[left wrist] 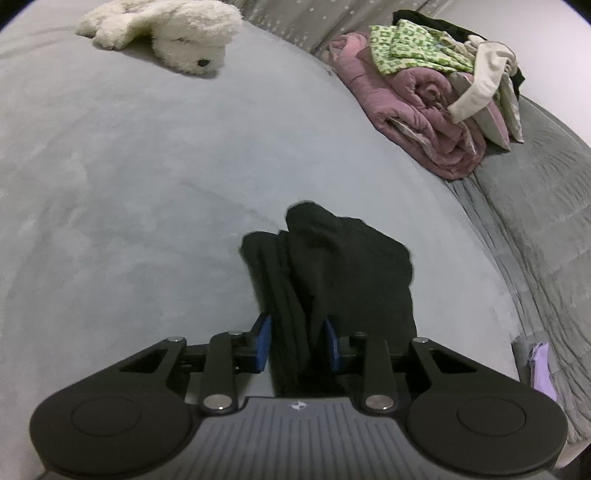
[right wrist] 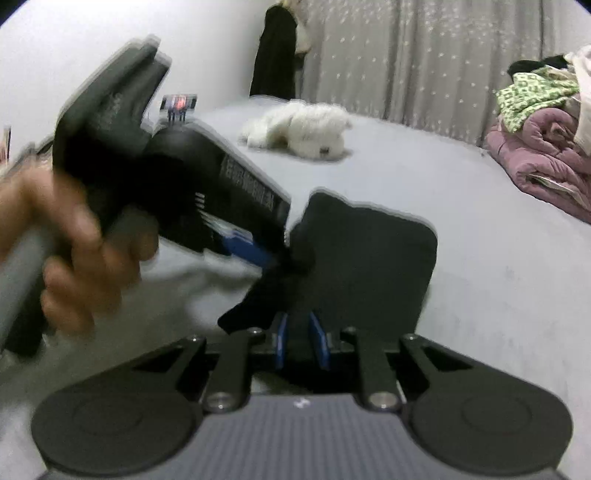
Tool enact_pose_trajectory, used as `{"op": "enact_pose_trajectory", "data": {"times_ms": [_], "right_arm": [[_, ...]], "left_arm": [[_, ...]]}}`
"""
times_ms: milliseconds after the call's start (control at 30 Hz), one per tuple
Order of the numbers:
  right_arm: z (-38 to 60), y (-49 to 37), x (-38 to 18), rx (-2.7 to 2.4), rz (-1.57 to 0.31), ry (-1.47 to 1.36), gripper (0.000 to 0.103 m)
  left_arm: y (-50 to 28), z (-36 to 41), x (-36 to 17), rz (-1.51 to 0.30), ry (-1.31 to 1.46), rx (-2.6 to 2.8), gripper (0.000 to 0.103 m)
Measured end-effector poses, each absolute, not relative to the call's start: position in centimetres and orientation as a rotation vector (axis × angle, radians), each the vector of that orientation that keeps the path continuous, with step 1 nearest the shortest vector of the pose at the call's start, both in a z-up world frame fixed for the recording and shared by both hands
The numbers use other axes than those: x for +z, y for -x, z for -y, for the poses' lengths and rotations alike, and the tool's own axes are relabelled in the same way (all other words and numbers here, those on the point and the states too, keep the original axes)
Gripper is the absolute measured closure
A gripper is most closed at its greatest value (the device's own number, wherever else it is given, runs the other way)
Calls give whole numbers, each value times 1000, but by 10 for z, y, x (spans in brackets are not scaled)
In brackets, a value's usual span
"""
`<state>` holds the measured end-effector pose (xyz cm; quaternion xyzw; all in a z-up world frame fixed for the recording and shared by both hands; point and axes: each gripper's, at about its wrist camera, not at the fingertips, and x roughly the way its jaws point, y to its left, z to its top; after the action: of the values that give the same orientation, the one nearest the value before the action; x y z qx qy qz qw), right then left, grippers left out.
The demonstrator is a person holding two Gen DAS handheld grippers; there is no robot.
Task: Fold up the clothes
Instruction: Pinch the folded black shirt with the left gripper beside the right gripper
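A black garment lies bunched on the grey bed. My left gripper is shut on its near folds, which pass between the blue pads. In the right wrist view the same black garment is lifted in front of me. My right gripper is shut on its lower edge, pads close together. The left gripper, blurred and held by a person's hand, bites the cloth's left side just above mine.
A white plush toy lies at the far side of the bed. A pile of clothes on a pink quilt sits far right. A grey quilted cover edges the right; a curtain hangs behind.
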<state>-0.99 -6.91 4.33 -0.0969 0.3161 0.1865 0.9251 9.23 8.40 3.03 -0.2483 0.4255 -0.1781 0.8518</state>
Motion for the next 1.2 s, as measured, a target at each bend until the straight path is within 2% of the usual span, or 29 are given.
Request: {"op": "enact_pose_trajectory", "data": {"times_ms": [400,700,733,800,967,1200], "right_arm": [[63,13,28,325,-651,152,87],[74,9,30,344,-655,57,87],[74,10,30,344,-655,60,87],[73,12,31,340,-653,74,87],[76,14,34,349,-658,67,87],[82,12,39,358,-675,19,87]], "left_arm": [[-80,-79,55,-790,502,-436,75],[-86,-74,35,-879,543,-452,75],[-87,-73,32,-889,548,-454,76],[-89,-72,28,-908,557,-457,90],[-90,-70,29,-904,534,-432,98],[-90,-68,29,-895,499,-407,98]]}}
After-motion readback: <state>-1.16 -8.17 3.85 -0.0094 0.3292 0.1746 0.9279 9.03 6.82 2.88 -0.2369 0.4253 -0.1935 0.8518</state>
